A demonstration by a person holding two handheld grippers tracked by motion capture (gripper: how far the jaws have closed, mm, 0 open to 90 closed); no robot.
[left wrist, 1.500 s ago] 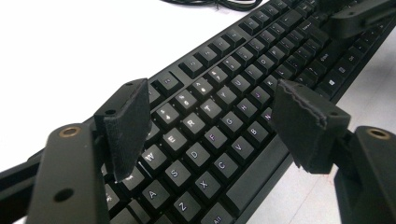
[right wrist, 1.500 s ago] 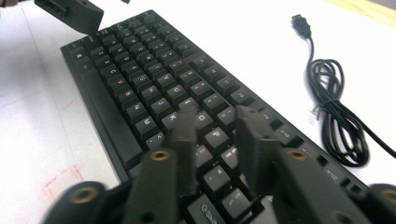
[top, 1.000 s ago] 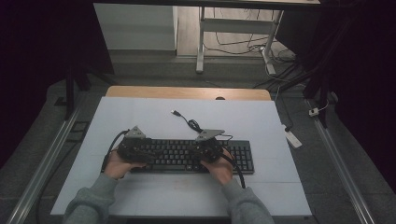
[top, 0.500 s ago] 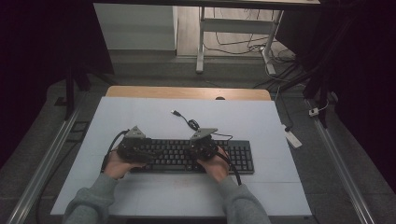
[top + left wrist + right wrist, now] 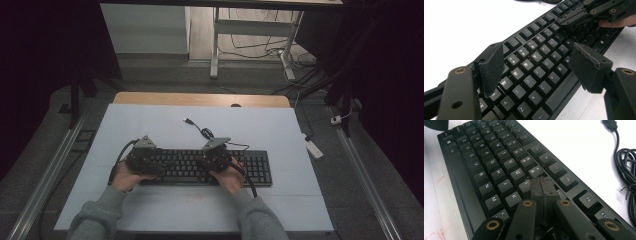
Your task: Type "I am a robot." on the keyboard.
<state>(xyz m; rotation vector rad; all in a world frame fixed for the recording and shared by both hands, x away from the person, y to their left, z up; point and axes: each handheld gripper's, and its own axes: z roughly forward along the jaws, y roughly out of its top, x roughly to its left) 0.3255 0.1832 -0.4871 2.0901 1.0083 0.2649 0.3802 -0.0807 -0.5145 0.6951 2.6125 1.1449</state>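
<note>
A black keyboard (image 5: 192, 167) lies across the near middle of the white table top (image 5: 150, 125). My left gripper (image 5: 156, 164) hovers over its left end. In the left gripper view the gripper (image 5: 536, 65) is open, its pads spread wide above the letter keys of the keyboard (image 5: 531, 75), with nothing between them. My right gripper (image 5: 209, 161) is over the middle of the keyboard. In the right gripper view the gripper (image 5: 542, 185) is shut, its tip down on the keys of the keyboard (image 5: 486, 165) near the I key. The right gripper (image 5: 594, 12) also shows far off in the left gripper view.
The keyboard's black cable (image 5: 202, 131) coils behind it and ends in a loose USB plug (image 5: 187, 120); the cable (image 5: 626, 167) lies right of the function keys. A wooden strip (image 5: 200, 99) edges the table's far side. A white adapter (image 5: 313, 148) lies on the floor at the right.
My right gripper has shifted a little to the left along the keyboard. The left gripper has stayed in place.
</note>
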